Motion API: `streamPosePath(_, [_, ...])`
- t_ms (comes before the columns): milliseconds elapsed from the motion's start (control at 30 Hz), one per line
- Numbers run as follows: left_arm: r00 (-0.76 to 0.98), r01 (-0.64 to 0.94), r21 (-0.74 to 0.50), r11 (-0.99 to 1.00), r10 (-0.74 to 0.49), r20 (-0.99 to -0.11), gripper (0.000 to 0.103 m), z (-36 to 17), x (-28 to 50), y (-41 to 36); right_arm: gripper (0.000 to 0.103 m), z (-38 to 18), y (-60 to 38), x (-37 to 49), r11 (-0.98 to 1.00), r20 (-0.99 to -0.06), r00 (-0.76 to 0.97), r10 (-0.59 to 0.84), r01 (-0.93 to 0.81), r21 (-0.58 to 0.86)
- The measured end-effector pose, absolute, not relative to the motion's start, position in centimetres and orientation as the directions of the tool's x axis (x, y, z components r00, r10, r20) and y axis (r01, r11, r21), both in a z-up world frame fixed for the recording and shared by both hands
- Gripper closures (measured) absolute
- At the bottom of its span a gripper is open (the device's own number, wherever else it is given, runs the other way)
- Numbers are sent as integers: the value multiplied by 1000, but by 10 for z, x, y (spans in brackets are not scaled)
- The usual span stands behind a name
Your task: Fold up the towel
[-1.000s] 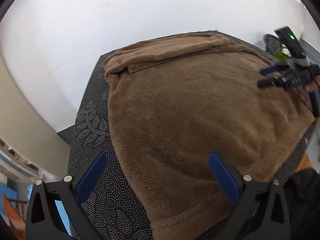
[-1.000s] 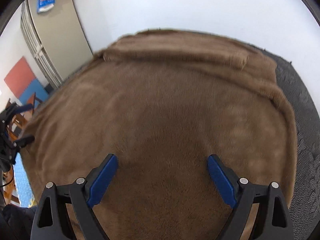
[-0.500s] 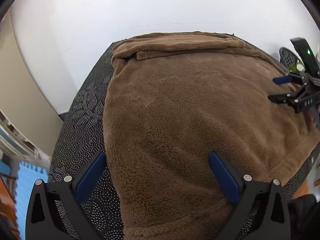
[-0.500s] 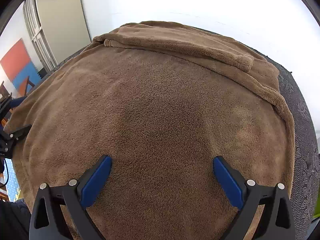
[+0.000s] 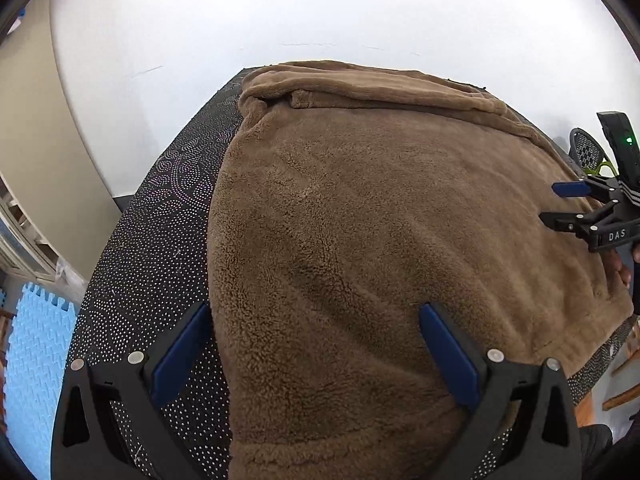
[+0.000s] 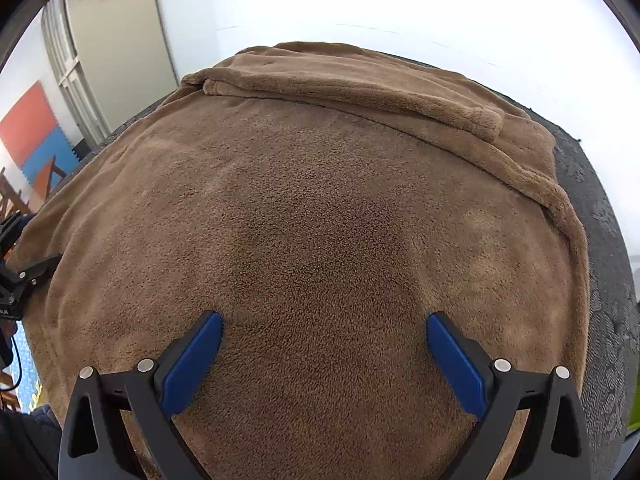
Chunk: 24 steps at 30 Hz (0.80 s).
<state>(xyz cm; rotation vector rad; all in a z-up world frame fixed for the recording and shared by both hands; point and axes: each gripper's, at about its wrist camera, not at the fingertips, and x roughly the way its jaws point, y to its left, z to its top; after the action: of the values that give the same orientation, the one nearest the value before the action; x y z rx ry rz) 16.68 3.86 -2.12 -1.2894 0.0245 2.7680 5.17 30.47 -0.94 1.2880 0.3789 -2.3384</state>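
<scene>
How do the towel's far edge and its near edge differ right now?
The towel's far edge is doubled back on itself into a thick band; the near edge lies as a single layer. The far edge sits on the dotted black surface; the near edge runs out of view below the grippers. Both are brown and fuzzy.

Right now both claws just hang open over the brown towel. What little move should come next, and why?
Probably lower both claws onto the near edge and pinch it. The towel lies spread flat, only its far edge doubled over, and the left claw and right claw are open, holding nothing.
</scene>
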Motion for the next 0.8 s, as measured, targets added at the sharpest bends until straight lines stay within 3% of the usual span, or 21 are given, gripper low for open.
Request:
streamPosePath(133, [-645, -92, -7, -996, 65, -762, 0, -20, 169, 38, 1, -1, 301, 66, -894, -829, -532, -172, 438, -95])
streamPosePath(367, [-652, -93, 6, -996, 56, -756, 0, -19, 172, 37, 1, 32, 294, 142, -838, -697, -665, -268, 518, -171])
streamPosePath(567, [-656, -90, 22, -996, 43, -754, 0, -18, 175, 39, 1, 30, 301, 176, -819, -690, -636, -344, 564, -111])
streamPosePath(800, [-665, -98, 37, -995, 37, -746, 0, -14, 179, 40, 1, 16, 309, 179, -837, -714, -623, -319, 539, -96])
